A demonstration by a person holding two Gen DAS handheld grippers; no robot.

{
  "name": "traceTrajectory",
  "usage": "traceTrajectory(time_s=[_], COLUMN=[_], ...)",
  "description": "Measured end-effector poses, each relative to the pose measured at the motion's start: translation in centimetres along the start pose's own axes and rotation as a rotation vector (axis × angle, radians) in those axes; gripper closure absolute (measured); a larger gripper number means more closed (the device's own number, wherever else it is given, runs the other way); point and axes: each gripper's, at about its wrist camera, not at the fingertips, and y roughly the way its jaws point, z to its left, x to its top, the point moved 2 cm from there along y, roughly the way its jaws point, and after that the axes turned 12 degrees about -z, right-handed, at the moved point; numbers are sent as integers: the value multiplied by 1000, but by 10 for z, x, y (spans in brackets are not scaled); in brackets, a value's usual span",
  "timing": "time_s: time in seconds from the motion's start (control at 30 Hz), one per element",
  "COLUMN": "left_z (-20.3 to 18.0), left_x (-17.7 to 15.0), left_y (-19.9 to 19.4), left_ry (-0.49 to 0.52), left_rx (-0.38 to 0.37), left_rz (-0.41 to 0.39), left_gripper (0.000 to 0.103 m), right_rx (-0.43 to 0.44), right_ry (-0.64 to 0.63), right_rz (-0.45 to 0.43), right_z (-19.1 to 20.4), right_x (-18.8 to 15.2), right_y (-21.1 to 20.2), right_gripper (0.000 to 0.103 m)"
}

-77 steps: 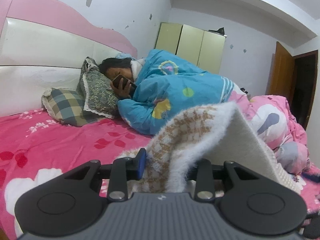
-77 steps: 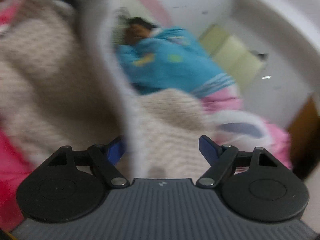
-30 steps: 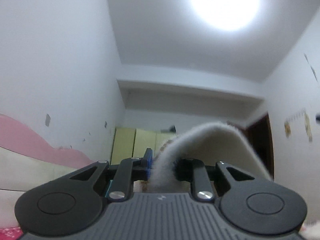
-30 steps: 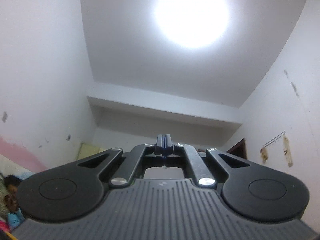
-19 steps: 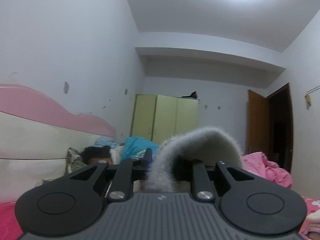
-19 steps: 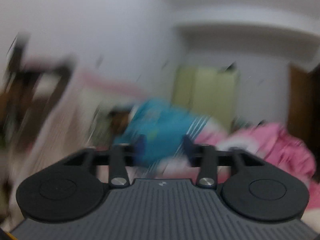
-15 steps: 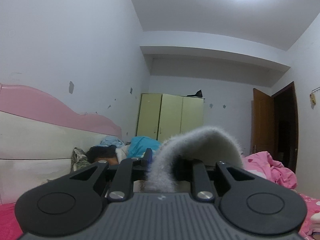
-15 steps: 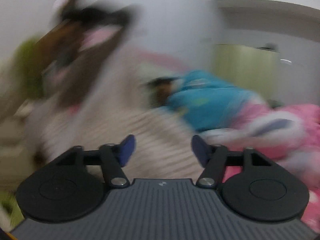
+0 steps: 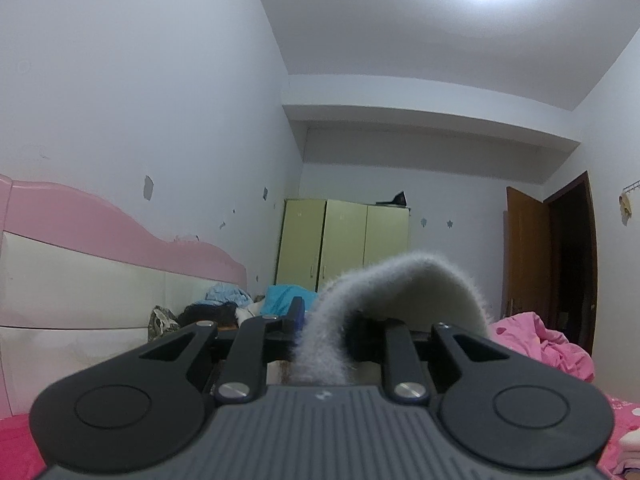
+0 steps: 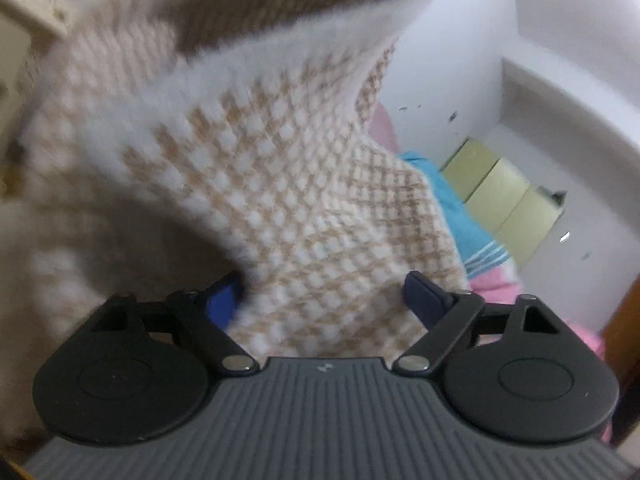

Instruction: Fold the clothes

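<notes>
The left tool stays clamped on a fuzzy edge of the checked sweater, whose cream band arches up out of the narrow jaws and drops away to the right; its view has tipped down since a second ago, when it showed mostly ceiling and lamp, so that now the pink headboard runs along the left, a person lies low beside it under a blue quilt, the pale green wardrobe stands in the middle, and the brown door and a heap of pink bedding sit to the right; the red bed sheet shows only at the bottom corners; the right tool has changed far more: a second ago it pointed at the ceiling with its jaws pressed together and nothing in them, whereas now it faces the sweater, which hangs in front of it and fills the left and middle of its view, blurred; its blue pads stand wide apart and are closing, with the tan-and-white knit lying between them but not pinched; to the right of the cloth the quilt and the wardrobe show tilted.
</notes>
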Motion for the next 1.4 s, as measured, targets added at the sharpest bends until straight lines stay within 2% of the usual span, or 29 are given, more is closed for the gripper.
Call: traceTrajectory(time_s=[0.03, 0.07, 0.1, 0.17, 0.2, 0.3, 0.4, 0.57, 0.7, 0.77, 0.87, 0.97, 1.07, 1.1, 1.13, 1.2, 1.3, 1.37, 1.4], left_z=[2, 4, 8, 16, 19, 19, 10, 3, -4, -7, -10, -9, -7, -3, 3, 15, 12, 10, 4], left_x=[0, -1, -1, -2, -2, -2, 3, 37, 59, 54, 28, -17, -77, -96, -111, -125, -119, -115, -113], left_y=[-3, -7, -11, -20, -23, -35, -48, -63, -62, -61, -55, -38, -13, -8, -6, -14, -45, -66, -73], left_ry=[8, 10, 5, -8, -14, -21, -6, -40, -53, -80, -106, -125, -108, -94, -77, -50, -49, -48, -45], left_rx=[9, 16, 20, 28, 28, 15, 17, 37, 19, -12, -41, -74, -127, -132, -114, -87, -131, -160, -188], left_rz=[-15, -30, -44, -74, -86, -118, -165, -276, -276, -243, -130, 53, 296, 385, 449, 490, 441, 409, 402], left_gripper=[82, 82, 82, 82, 82, 83, 85, 96, 96, 96, 94, 89, 72, 62, 64, 60, 33, 21, 11], right_rx=[-42, -85, -144, -263, -319, -439, -511, -613, -636, -639, -614, -565, -520, -508, -497, -477, -451, -452, -457], right_ry=[5, 13, 72, 197, 235, 326, 338, 282, 299, 275, 247, 220, 226, 238, 249, 266, 280, 290, 296], right_rz=[8, 16, 19, 10, 2, -38, -97, -230, -343, -367, -315, -194, -65, -27, 11, 78, 132, 141, 135], right_z=[-8, -17, -35, -79, -100, -157, -197, -238, -274, -280, -280, -272, -264, -265, -265, -264, -244, -242, -240], right_x=[0, 1, 3, 4, 6, 13, 32, 85, 115, 129, 128, 108, 80, 69, 58, 36, 23, 16, 18], right_y=[3, 7, 5, -7, -11, -17, -24, -39, -81, -93, -108, -97, -76, -65, -55, -42, -39, -37, -40], right_gripper=[53, 64, 77, 84, 93, 95, 96, 96, 96, 96, 96, 96, 96, 96, 96, 95, 95, 95, 95])
